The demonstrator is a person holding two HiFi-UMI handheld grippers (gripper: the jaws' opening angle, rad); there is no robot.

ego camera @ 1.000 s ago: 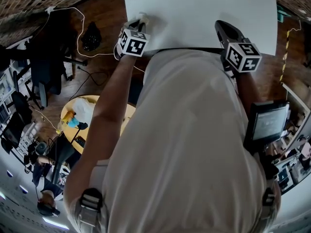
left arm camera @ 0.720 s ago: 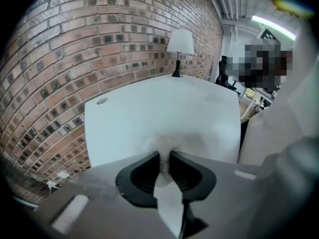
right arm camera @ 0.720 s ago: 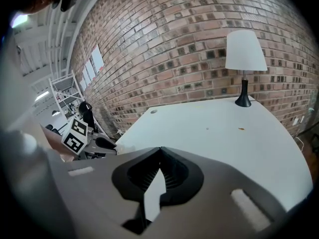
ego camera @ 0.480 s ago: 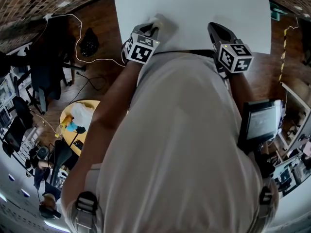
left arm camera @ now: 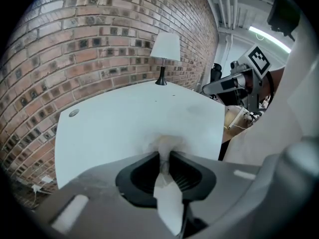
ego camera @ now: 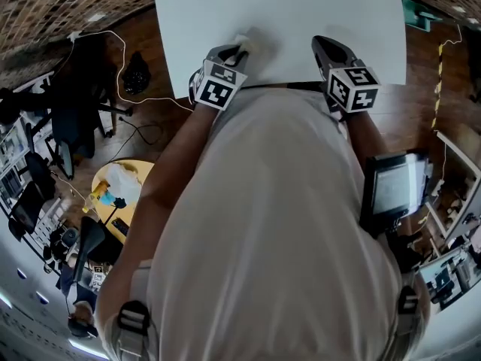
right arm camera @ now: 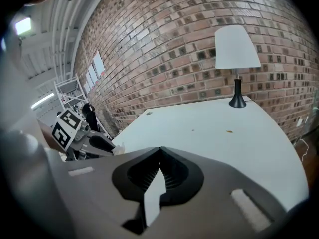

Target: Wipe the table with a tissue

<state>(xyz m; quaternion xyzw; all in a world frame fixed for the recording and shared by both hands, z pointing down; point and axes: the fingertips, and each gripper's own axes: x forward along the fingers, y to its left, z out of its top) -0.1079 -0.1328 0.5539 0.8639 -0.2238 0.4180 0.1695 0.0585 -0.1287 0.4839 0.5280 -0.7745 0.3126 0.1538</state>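
The person stands at the near edge of a white table [ego camera: 285,6], bending over it with a gripper in each hand.

The left gripper [ego camera: 239,50] points down at the near left part of the tabletop. Its jaws are closed to a narrow gap on a white tissue [ego camera: 254,42]. The tissue bunches out past the fingertips and rests on the table surface, just in from the near edge.

The right gripper [ego camera: 319,42] is to the right of it, also over the near edge, and the two are well apart. Its jaws are together with nothing between them. The right gripper view shows it tilted down above the tabletop. From there the left gripper and its tissue appear at the far left, low on the table.

At the far end of the table a lamp [right arm camera: 236,59] with a white shade and a dark base stands upright by a brick wall [left arm camera: 99,39]. A small round grommet [left arm camera: 74,113] sits in the tabletop near a far corner. A few tiny specks [right arm camera: 229,131] lie on the bare surface to the right.

On the wooden floor to the left are a dark office chair [ego camera: 71,119], a white cable [ego camera: 128,51] and a small black bag-like thing [ego camera: 137,72]. Nearer on that side is a round yellow table [ego camera: 113,201]. It bears a white crumpled bundle and something blue, both too small to make out.
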